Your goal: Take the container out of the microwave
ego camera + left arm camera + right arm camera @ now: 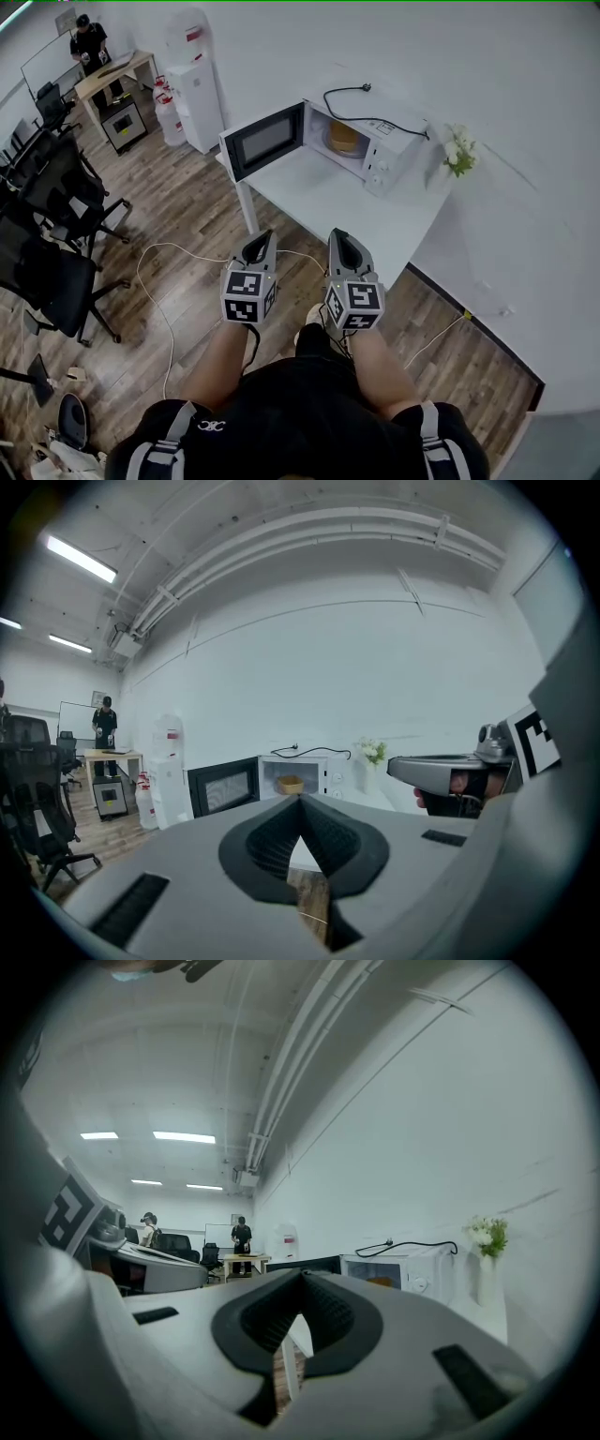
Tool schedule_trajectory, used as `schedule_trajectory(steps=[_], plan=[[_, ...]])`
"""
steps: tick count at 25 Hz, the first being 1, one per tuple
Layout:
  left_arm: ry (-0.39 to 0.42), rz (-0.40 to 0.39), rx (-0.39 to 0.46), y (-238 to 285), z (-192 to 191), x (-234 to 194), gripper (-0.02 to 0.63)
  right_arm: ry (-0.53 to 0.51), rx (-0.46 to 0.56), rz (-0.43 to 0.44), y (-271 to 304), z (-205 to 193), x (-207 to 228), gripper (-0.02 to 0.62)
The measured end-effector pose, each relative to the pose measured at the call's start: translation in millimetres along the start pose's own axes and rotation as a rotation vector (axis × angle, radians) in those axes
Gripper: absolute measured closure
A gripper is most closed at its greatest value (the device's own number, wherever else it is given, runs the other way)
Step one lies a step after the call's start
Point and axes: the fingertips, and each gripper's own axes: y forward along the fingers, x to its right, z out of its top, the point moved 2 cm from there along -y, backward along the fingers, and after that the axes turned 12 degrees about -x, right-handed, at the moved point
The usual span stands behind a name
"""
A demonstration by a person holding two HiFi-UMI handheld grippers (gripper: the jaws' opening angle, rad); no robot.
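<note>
Tan container (343, 138) sits in open microwave (389, 150), far side of table (309, 187). Left gripper (261, 238) and right gripper (341, 236): jaws closed, empty, well short. Container at twelve o'clock from right, one o'clock from left; right nearer.

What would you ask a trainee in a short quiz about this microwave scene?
1. True or false: the door of the microwave stands open.
2. Where is the container? A: on top of the microwave. B: inside the microwave. C: beside the microwave.
3. Fill in: the left gripper and the right gripper are both empty, with their jaws ____.
Key: 1 true; 2 B; 3 shut.
</note>
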Motion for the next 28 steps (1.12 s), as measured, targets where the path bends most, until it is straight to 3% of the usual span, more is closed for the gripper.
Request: schedule_trajectory(steps=[16,28], plan=[[0.032,-0.01,-0.017,138.8,53.6,-43.1,0.594,0.045,-0.016,-0.003,138.2,22.1,75.5,0.594],[0.027,-0.038,-0.038,266.7,105.0,-54.1,0.594,-0.014,-0.078,-0.038,245.6,35.4,154.1,0.594]])
